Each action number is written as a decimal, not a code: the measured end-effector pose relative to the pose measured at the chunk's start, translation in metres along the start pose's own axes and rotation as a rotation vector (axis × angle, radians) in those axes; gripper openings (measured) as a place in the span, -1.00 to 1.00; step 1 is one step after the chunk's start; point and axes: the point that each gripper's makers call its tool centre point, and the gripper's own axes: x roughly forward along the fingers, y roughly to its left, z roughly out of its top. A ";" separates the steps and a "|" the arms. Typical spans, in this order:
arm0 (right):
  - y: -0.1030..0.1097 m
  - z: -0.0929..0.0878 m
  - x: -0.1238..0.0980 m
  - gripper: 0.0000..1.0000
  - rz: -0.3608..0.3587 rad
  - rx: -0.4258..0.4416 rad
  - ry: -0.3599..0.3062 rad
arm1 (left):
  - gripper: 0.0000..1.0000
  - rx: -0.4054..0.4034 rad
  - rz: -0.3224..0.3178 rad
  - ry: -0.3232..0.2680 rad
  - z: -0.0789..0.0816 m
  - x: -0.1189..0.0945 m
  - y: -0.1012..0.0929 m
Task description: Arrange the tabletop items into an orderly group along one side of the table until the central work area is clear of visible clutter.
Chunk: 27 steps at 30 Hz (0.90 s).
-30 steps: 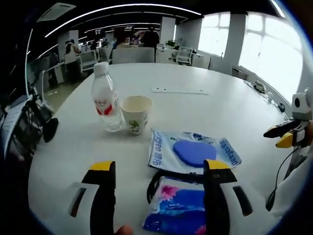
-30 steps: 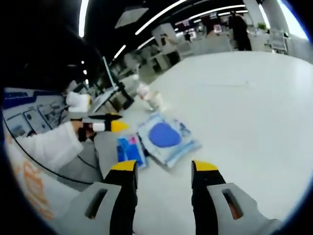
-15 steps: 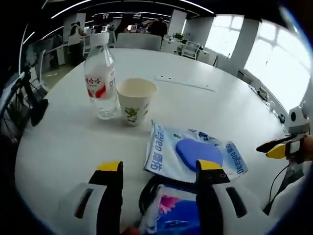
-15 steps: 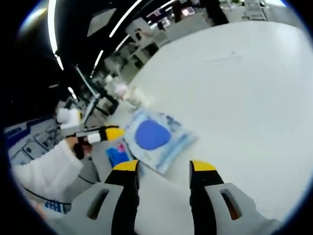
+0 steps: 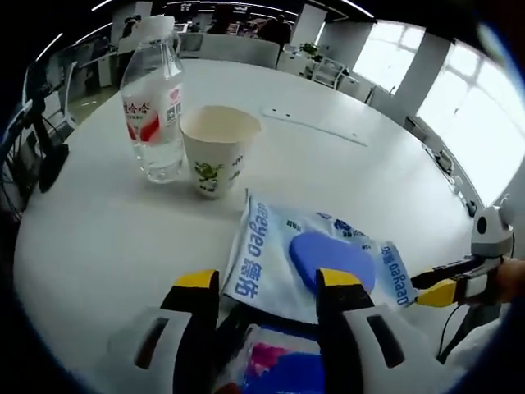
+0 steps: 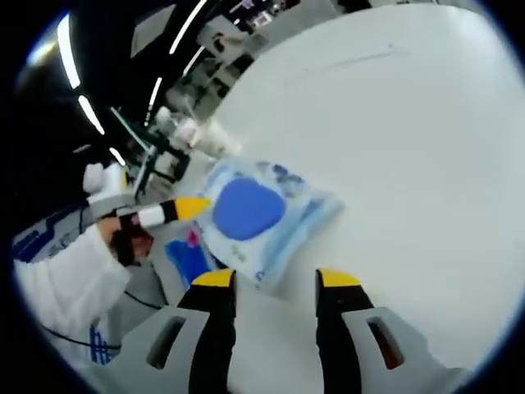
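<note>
Two flat packets lie close together on a round white bench (image 5: pixel 98 238), near the edge where the person stands. The larger one is a pale blue wipes packet (image 5: pixel 308 261) with a dark blue oval lid in its middle and blue lettering along its side. Beside it, nearer the bench edge, is a smaller blue and pink packet (image 5: pixel 283 368), with a dark loop of cord lying at its upper end.

From the left gripper view, the left gripper (image 5: pixel 264 283) hovers low over the spot where the two packets meet, its yellow-tipped jaws spread apart and grasping nothing. Further along the bench stand a paper cup (image 5: pixel 218 149) with a green print and, just beside it on its left in this view, a clear water bottle (image 5: pixel 153 111) with a red and white label. Both are upright. A thin white strip (image 5: pixel 316 127) lies flat well beyond them.

From the right gripper view, the right gripper (image 6: pixel 275 281) is also released, jaws apart, poised just above the near corner of the wipes packet (image 6: pixel 258 217). The smaller packet (image 6: pixel 187 256) lies to its left in this view. The left gripper (image 6: pixel 168 212) reaches in from the left, held by a hand (image 6: pixel 125 242) in a white sleeve (image 6: pixel 57 291).
</note>
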 end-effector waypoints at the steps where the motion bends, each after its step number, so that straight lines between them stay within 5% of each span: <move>1: -0.001 0.000 0.001 -0.28 0.004 0.020 0.002 | -0.13 0.001 0.004 0.004 -0.001 0.002 0.001; 9: 0.001 -0.003 0.015 -0.50 0.016 0.060 0.023 | -0.40 -0.055 0.019 0.017 -0.008 0.005 0.010; 12: 0.004 -0.003 0.018 -0.81 0.009 0.040 0.021 | -0.60 -0.047 0.033 0.001 -0.007 0.003 0.011; 17: 0.005 0.005 0.018 -0.89 -0.007 -0.013 -0.007 | -0.94 -0.010 0.032 -0.049 0.003 -0.001 0.009; 21: 0.009 0.013 0.016 -0.96 -0.011 -0.046 -0.025 | -0.99 0.046 0.038 -0.057 0.006 0.000 0.008; 27: 0.005 0.024 0.007 -1.00 -0.019 -0.041 -0.076 | -1.00 0.003 0.012 -0.128 0.013 -0.007 0.000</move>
